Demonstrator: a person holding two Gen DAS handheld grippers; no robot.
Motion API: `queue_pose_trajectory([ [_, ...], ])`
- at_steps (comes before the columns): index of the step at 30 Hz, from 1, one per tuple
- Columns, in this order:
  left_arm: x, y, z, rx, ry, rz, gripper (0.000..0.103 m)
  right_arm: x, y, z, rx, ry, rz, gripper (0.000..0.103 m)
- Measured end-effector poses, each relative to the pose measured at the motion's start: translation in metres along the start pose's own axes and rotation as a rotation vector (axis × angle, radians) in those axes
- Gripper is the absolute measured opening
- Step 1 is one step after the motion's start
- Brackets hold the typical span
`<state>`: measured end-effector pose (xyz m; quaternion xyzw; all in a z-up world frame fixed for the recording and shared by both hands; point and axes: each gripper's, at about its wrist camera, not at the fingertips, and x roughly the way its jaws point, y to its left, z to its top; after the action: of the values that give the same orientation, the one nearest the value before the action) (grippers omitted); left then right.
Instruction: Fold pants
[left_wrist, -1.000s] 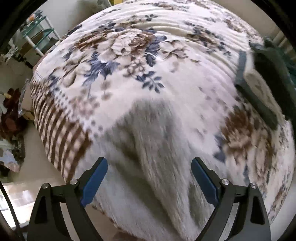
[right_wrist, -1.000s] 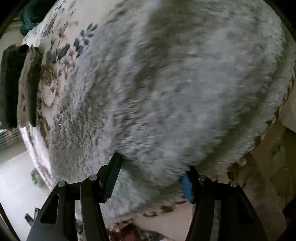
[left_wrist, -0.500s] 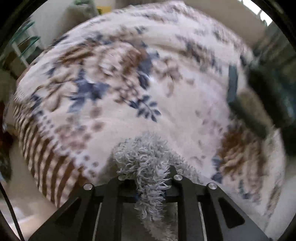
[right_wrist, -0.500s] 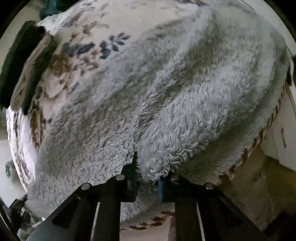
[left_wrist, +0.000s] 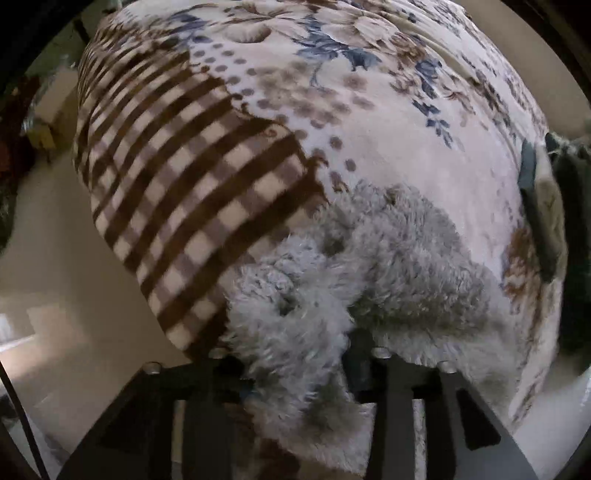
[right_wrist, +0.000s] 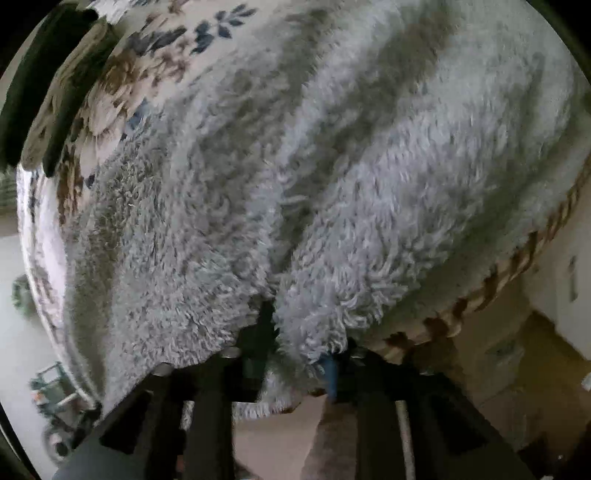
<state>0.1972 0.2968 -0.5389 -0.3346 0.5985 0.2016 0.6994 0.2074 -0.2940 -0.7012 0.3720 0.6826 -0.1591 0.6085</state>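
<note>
The fluffy grey pants (left_wrist: 399, 266) lie on a floral blanket (left_wrist: 388, 122) over the bed. My left gripper (left_wrist: 295, 369) is shut on a bunched edge of the pants at the bed's near edge. In the right wrist view the pants (right_wrist: 332, 155) fill most of the frame. My right gripper (right_wrist: 299, 354) is shut on a fold of their near edge, which hides most of the fingers.
Folded dark and beige clothes (left_wrist: 543, 206) are stacked at the right of the bed, also shown in the right wrist view (right_wrist: 55, 88) at upper left. The blanket's brown checked border (left_wrist: 192, 192) hangs over the bed edge. Floor (left_wrist: 66, 295) lies below.
Both grippers closed on the pants' edge about half a second ago. Since then the left gripper has pulled its bunch toward the checked corner, and the right one has kept hold and lifted slightly.
</note>
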Motion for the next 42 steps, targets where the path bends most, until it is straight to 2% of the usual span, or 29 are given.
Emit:
queue_pose_trajectory([
  [1, -0.005, -0.002, -0.004, 0.011, -0.002, 0.003, 0.051, -0.005, -0.005, 0.000, 0.010, -0.017, 0.034, 0.043],
  [2, -0.008, -0.003, -0.007, 0.017, -0.005, 0.012, 0.062, -0.008, -0.011, -0.003, 0.010, -0.032, 0.052, 0.043],
  [3, -0.012, -0.003, -0.011, 0.020, -0.013, 0.019, 0.067, -0.010, -0.014, -0.004, 0.010, -0.039, 0.051, 0.044],
  [7, -0.028, -0.007, -0.031, 0.061, -0.053, 0.097, 0.069, -0.006, -0.034, -0.001, 0.066, -0.014, 0.051, 0.043],
  [9, -0.037, -0.017, -0.040, 0.102, -0.082, 0.133, 0.072, 0.000, -0.043, 0.001, 0.085, -0.006, 0.043, 0.039],
  [10, -0.044, -0.026, -0.049, 0.138, -0.104, 0.151, 0.073, 0.007, -0.044, 0.002, 0.063, 0.030, 0.011, 0.039],
  [12, -0.051, -0.044, -0.063, 0.211, -0.122, 0.172, 0.075, 0.012, -0.047, 0.001, 0.032, 0.085, 0.035, 0.040],
  [14, -0.053, -0.068, -0.079, 0.291, -0.124, 0.180, 0.075, -0.002, -0.053, -0.001, 0.001, 0.072, 0.067, 0.040],
  [17, -0.048, -0.111, -0.112, 0.417, -0.093, 0.144, 0.075, -0.043, -0.084, 0.002, 0.046, -0.031, 0.120, 0.042],
  [19, -0.038, -0.149, -0.140, 0.503, -0.059, 0.104, 0.075, -0.075, -0.121, 0.010, 0.138, -0.129, 0.141, 0.042],
  [22, -0.019, -0.205, -0.179, 0.629, -0.028, 0.077, 0.075, -0.120, -0.187, 0.035, 0.293, -0.293, 0.112, 0.042],
  [23, -0.007, -0.230, -0.199, 0.692, -0.013, 0.090, 0.075, -0.133, -0.210, 0.045, 0.343, -0.339, 0.098, 0.042],
  [25, 0.009, -0.264, -0.228, 0.766, 0.011, 0.080, 0.075, -0.151, -0.256, 0.069, 0.439, -0.412, 0.115, 0.042],
  [27, 0.024, -0.295, -0.255, 0.827, 0.021, 0.099, 0.075, -0.159, -0.293, 0.094, 0.506, -0.447, 0.127, 0.043],
  [30, 0.041, -0.331, -0.286, 0.865, 0.034, 0.106, 0.075, -0.149, -0.332, 0.139, 0.533, -0.426, 0.202, 0.042],
  [31, 0.044, -0.339, -0.294, 0.870, 0.039, 0.107, 0.075, -0.143, -0.336, 0.151, 0.515, -0.407, 0.230, 0.040],
  [32, 0.046, -0.345, -0.299, 0.875, 0.040, 0.115, 0.075, -0.137, -0.331, 0.156, 0.501, -0.399, 0.234, 0.015],
  [33, 0.047, -0.350, -0.305, 0.881, 0.037, 0.125, 0.075, -0.136, -0.328, 0.160, 0.476, -0.406, 0.229, 0.005],
  [35, 0.049, -0.358, -0.317, 0.890, 0.040, 0.142, 0.075, -0.144, -0.317, 0.160, 0.399, -0.431, 0.185, 0.005],
  [36, 0.049, -0.359, -0.321, 0.893, 0.041, 0.146, 0.075, -0.152, -0.314, 0.157, 0.383, -0.441, 0.190, 0.005],
  [42, 0.049, -0.368, -0.338, 0.912, 0.052, 0.170, 0.075, -0.203, -0.335, 0.133, 0.407, -0.466, 0.237, 0.005],
])
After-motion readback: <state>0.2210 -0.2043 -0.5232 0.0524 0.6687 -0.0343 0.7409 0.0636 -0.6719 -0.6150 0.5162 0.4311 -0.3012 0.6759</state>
